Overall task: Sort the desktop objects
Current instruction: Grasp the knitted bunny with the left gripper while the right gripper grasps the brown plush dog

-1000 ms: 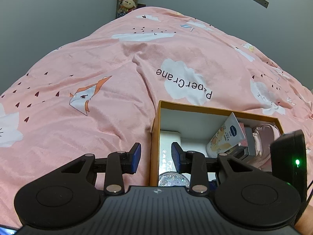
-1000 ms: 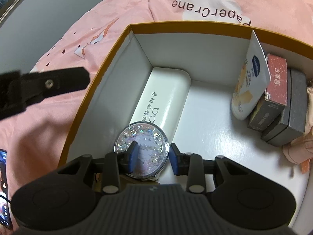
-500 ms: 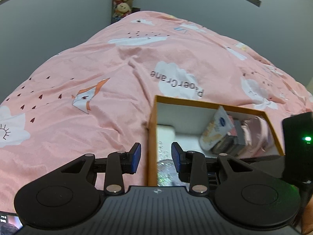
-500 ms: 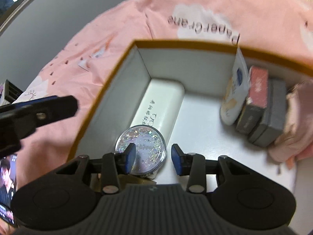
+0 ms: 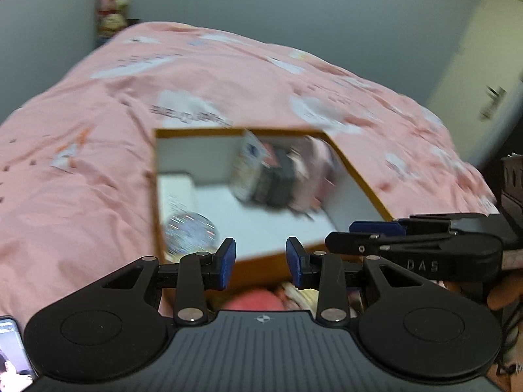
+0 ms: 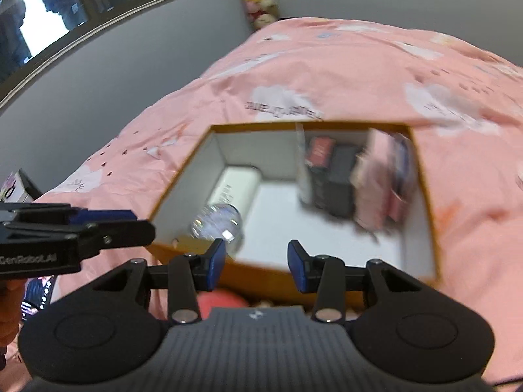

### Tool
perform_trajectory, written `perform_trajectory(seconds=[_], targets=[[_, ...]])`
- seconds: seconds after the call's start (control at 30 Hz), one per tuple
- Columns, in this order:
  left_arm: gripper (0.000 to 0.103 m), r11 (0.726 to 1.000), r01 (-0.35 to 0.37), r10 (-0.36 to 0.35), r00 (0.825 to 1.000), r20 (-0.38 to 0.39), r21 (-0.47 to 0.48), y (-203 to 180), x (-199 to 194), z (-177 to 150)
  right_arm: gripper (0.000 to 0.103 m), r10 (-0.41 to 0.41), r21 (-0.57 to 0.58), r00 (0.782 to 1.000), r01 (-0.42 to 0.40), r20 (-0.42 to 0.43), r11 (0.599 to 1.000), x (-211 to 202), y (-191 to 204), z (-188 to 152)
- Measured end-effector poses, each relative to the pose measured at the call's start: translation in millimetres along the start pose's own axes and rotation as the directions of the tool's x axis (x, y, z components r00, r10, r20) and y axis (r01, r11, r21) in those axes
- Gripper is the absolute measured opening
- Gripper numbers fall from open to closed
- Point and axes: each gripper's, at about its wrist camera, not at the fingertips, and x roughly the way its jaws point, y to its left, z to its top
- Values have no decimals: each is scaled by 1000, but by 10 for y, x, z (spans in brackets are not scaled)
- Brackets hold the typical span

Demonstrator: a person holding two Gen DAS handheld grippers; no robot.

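Observation:
An orange-rimmed cardboard box [image 5: 153, 202] with a white inside lies on the pink bedspread; it also shows in the right wrist view [image 6: 183, 170]. Inside lie a round glitter mirror [image 5: 191, 232] [image 6: 217, 223], a white case [image 6: 237, 184], a cream tube [image 5: 246, 163], dark and red boxes [image 6: 333, 179] and a pink item [image 6: 376, 189]. My left gripper [image 5: 260, 263] is open and empty above the box's near edge. My right gripper [image 6: 256, 264] is open and empty, also above the near edge. Both views are motion-blurred.
The pink bedspread [image 5: 81, 170] spreads all round the box. A phone [image 5: 13, 349] lies at the bottom left of the left wrist view. Grey walls, a window [image 6: 49, 13] and a shelf of plush toys [image 6: 258, 0] stand behind the bed.
Both grippers have pulled back and up from the box. The right gripper has left the glitter mirror lying in the box and stands wider open. The left gripper has swung right.

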Motion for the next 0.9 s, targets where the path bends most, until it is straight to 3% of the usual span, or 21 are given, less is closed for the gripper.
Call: perform_trajectory(seconds=[0.27,0.37,0.6,0.73,0.83,0.9], targets=[[39,972,108,-82,988,-129,210,-436,300,-357,45,-189,141,982,188,-7,972,-288,-270,-652],[40,947,134,-84,980,-179,290,-579,443,-494,46,-198,148,980,200,-29,968,-278,-283,-841],[40,924,96,-12,975,-223,370,-688,728,-719,50,-210,101,974,218,-86,971,-153,-241,-1013],[40,923,116,-19,966,-258,368,-672,825,-763,51,-218,99,969,229,-116,968,-9,-295,-1025],[40,926,84,22,961,-274,368,-660,925,-782,52,-206,102,970,220,-128,970,55,-332,-1052],[45,926,69,42,958,-284,370,-655,978,-794,53,-211,99,967,226,-144,969,114,-360,-1059]])
